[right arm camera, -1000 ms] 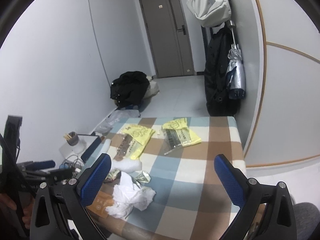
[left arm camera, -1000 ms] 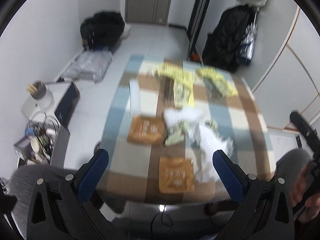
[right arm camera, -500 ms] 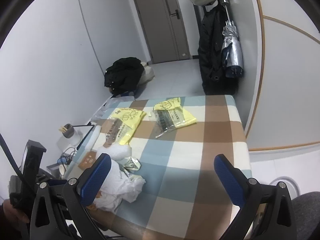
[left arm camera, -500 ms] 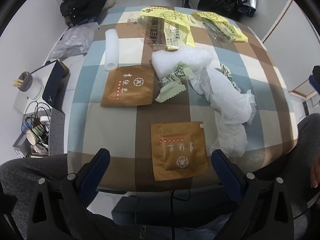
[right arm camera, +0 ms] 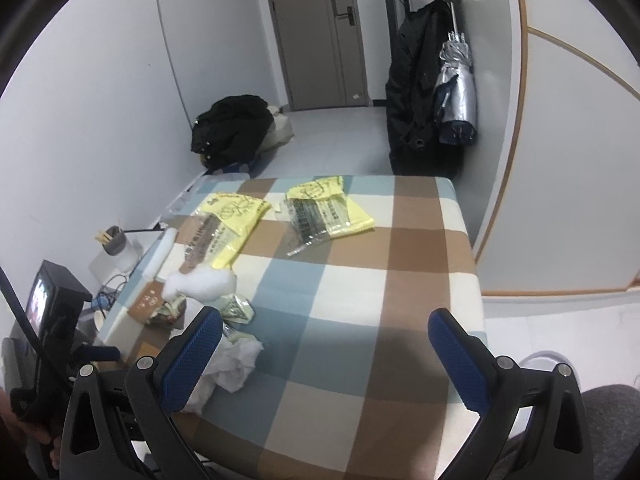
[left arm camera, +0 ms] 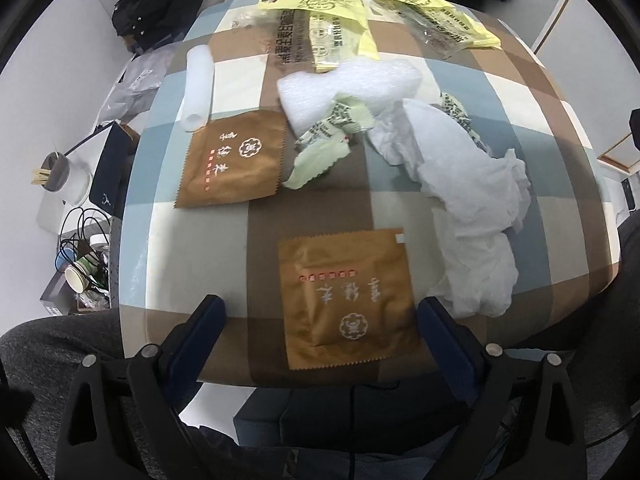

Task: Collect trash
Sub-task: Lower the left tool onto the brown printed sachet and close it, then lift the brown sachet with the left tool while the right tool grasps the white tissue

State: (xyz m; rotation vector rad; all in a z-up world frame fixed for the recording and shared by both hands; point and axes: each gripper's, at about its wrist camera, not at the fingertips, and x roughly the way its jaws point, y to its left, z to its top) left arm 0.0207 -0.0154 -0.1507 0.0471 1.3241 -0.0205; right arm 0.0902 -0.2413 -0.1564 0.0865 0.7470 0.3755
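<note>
While the left gripper points steeply down at the checked table, its jaws are closing, and the near brown packet lies flat between them, not yet pressed. Beyond this packet lies a second brown packet, and to its right crumpled white paper. Farther from it are white foam and yellow bags. The right gripper stands spread wide over the table, holding nothing.
</note>
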